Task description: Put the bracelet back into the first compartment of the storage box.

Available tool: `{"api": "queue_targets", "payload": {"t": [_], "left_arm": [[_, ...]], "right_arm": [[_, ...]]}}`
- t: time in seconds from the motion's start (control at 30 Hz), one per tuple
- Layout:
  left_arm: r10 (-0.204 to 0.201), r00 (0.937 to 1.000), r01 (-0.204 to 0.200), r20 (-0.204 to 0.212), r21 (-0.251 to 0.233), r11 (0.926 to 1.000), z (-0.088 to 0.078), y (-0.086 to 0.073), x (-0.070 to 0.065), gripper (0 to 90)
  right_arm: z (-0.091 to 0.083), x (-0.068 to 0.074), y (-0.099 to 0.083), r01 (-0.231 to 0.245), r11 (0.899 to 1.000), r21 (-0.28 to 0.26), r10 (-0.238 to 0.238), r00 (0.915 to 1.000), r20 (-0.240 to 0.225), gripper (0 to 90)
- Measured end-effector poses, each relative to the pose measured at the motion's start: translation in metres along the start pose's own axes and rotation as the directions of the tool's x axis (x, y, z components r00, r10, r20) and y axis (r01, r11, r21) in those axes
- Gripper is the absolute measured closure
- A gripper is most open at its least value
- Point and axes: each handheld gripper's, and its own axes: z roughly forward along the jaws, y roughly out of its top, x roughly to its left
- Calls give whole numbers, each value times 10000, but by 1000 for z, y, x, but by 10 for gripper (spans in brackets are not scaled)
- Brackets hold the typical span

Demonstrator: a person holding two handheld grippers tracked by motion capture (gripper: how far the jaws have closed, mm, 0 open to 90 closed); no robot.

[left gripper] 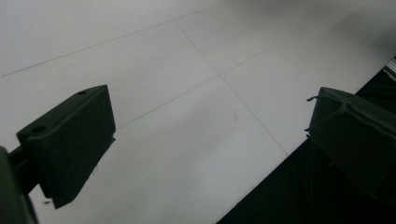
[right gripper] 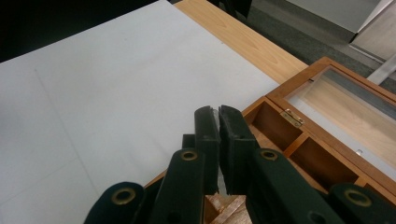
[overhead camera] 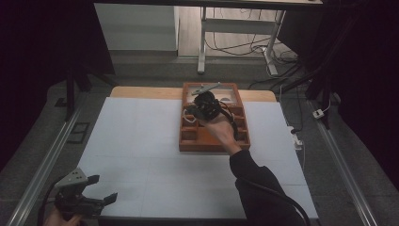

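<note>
My right gripper [right gripper: 218,116], pinching a thin pale sliver, hovers over the wooden box's [right gripper: 299,100] left compartments.

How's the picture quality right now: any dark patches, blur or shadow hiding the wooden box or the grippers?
High view: dim, black at both sides, but the wooden box and white mat read clearly; the right gripper is a dark shape over the box. Left gripper view: soft focus, its jaws cast a faint shadow on the mat. Right gripper view: evenly lit, jaws slightly blurred up close, box compartments sharp.
</note>
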Motion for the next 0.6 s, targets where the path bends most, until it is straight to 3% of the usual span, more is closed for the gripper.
{"api": "queue_targets", "payload": {"t": [0.37,0.6], "left_arm": [[-80,10000,80,10,-35,10000,0,0,0,9],[-118,9999,118,58,-68,9999,0,0,1,9]], "right_arm": [[17,-17,2,-351,9994,-55,352,9991,227,868],[23,-24,7,-340,9994,-43,341,9987,386,868]]}}
